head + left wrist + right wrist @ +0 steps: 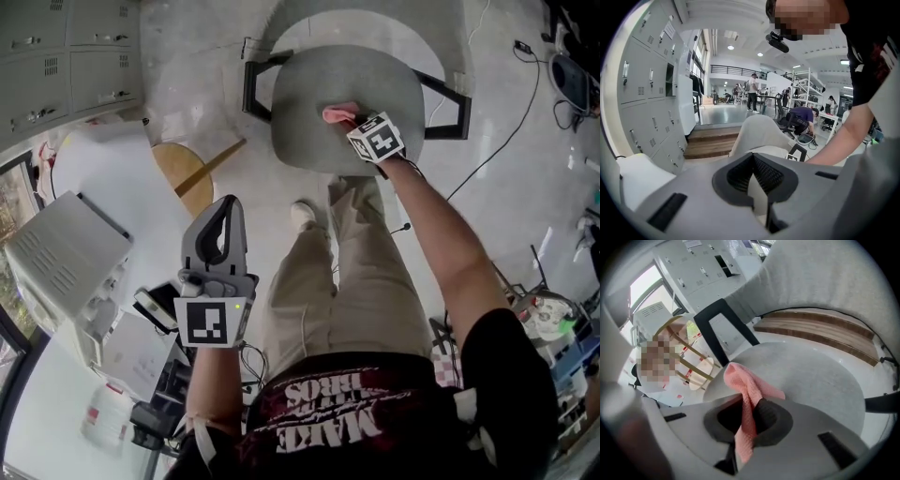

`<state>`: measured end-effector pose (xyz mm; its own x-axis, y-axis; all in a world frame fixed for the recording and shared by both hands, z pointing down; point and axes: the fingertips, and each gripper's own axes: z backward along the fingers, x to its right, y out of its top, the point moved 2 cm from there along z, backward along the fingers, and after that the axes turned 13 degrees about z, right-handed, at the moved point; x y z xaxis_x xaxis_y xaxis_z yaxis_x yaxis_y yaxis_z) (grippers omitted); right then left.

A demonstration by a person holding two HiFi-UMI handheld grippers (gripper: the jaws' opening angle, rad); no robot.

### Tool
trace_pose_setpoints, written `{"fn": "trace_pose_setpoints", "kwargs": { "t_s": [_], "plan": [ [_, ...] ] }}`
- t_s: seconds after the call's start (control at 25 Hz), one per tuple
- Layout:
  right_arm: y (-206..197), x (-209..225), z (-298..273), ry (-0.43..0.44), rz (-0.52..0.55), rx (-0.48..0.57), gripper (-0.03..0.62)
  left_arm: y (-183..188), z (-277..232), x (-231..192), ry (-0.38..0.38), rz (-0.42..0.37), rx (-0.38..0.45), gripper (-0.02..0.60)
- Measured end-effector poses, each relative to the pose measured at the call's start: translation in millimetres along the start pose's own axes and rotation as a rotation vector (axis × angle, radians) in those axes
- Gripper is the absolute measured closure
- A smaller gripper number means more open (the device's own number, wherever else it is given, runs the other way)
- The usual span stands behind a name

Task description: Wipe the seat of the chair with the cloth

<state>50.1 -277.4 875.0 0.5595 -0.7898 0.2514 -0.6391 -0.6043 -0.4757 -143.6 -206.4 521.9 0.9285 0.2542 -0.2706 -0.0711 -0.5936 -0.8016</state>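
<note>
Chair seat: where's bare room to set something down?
The seat is bare left of the cloth, up to the left armrest, and beyond it. Crowded at the front edge, where the right gripper holds the cloth.

Bright, even indoor light; gripper views bulge fisheye, their near edges blurred dark.

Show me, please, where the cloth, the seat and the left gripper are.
cloth (746,386), right gripper view, pink fold above the fingers.
seat (309,103), head view, bare grey left half.
left gripper (753,159), left gripper view, where its fingers meet.
</note>
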Motion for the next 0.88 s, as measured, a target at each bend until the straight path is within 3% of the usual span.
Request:
{"fn": "trace_pose_setpoints", "kwargs": {
  "t_s": [0.2,0.4,0.68,0.88],
  "plan": [
    [19,-63,-41,0.087,0.082,-0.015,0.563,-16,16,-6,0.007,0.004,-0.024,0.578],
    [10,-97,-67,0.128,0.217,-0.103,0.562,-31,27,-12,0.023,0.011,-0.047,0.578],
    [-21,-78,-50,0.076,0.226,-0.187,0.563,-13,34,-12,0.03,-0.003,-0.027,0.578],
    [-87,-30,-4,-0.016,0.125,-0.307,0.563,11,36,0,0.017,-0.029,0.007,0.578]
  ]
}}
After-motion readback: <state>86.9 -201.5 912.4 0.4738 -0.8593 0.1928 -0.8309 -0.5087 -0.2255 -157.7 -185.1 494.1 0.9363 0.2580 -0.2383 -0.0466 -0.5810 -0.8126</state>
